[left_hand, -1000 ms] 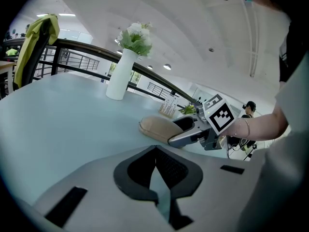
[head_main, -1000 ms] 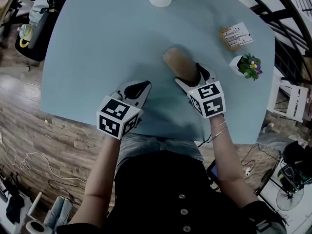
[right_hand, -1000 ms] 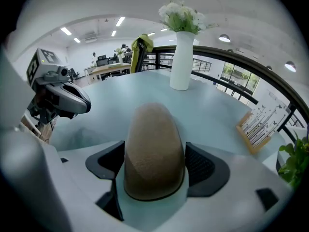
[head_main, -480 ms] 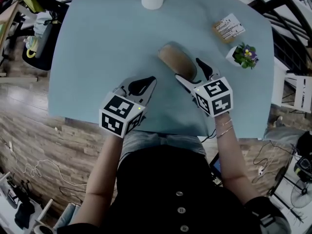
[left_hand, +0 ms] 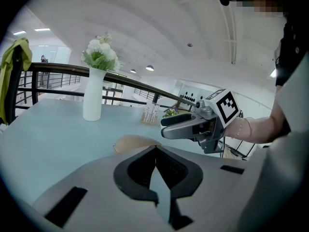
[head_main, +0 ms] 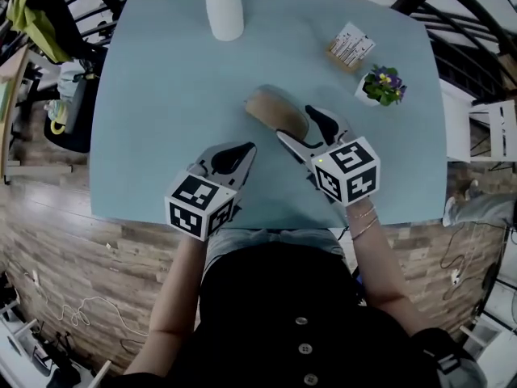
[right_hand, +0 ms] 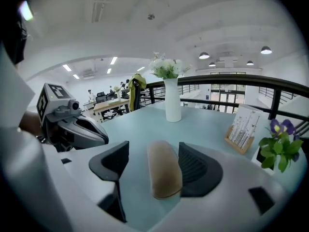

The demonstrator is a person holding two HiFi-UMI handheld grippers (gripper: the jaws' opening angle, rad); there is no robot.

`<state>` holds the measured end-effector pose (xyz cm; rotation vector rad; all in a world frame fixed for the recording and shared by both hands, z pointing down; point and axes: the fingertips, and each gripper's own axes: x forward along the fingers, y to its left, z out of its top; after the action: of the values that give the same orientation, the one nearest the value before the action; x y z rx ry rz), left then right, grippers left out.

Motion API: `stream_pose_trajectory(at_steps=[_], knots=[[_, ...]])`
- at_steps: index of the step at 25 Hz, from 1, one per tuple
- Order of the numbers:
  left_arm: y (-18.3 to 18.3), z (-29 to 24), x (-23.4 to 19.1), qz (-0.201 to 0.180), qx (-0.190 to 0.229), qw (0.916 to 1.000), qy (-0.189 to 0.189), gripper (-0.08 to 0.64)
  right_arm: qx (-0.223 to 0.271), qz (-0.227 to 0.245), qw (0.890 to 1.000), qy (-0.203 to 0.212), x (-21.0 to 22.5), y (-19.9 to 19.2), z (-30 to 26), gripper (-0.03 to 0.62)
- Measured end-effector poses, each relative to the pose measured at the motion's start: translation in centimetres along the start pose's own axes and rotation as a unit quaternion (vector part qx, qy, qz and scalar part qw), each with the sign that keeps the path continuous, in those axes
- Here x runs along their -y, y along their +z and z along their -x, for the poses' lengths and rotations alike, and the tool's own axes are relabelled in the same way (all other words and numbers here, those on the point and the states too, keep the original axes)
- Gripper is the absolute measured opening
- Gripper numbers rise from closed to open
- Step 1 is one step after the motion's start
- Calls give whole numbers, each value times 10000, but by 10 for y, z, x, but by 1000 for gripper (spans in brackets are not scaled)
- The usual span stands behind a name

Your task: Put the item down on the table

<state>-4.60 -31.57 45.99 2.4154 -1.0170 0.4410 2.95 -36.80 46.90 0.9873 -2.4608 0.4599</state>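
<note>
Evidently the putting-down is all but done: the pale blue table (head_main: pixel 161 95), smooth, matte and round-cornered, bears the item (head_main: pixel 276 113) flat on its top, toward the person's side of the middle. The right gripper (head_main: pixel 296 123), grey moulded plastic with ribbed black pads, hangs at the item's near end. Its jaws have just been closing a little yet stand apart, the item showing between them with neither pad pressing it. Left to do, I judge, is only to draw clear. The left gripper (head_main: pixel 246 150), beside it, has its jaws clenched together on nothing. A white cylindrical vase (head_main: pixel 224 10) stands well beyond. The item itself is a tan, oblong loaf with a dull, soft-looking crust.
</note>
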Motion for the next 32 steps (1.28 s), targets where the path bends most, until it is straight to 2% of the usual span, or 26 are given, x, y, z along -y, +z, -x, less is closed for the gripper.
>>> stream_pose_trajectory(at_steps=[4,8,11,17,21,25,28,32], knots=[[8,-9,12,-337,-23,9994,-113,18,404,-76,9990,-194,4,15,18,279],[23,-13,21,-376,161,9990,-195,18,725,-123,9967,-330,5,27,36,229],[31,-17,26,-434,258,9984,-246,18,956,-197,9942,-455,7,33,48,162],[40,-25,37,-544,299,9970,-459,18,1043,-326,9933,-380,4,31,59,64],[45,-25,39,-566,384,9966,-459,17,1163,-548,9910,-372,3,30,64,12],[46,-26,43,-537,414,9964,-512,17,1254,-617,9899,-241,-3,29,66,6],[43,-27,42,-654,438,9957,-488,17,1245,-596,9903,-141,-9,25,64,6],[38,-27,43,-656,322,9962,-471,17,1232,-629,9903,-118,-16,18,63,5]])
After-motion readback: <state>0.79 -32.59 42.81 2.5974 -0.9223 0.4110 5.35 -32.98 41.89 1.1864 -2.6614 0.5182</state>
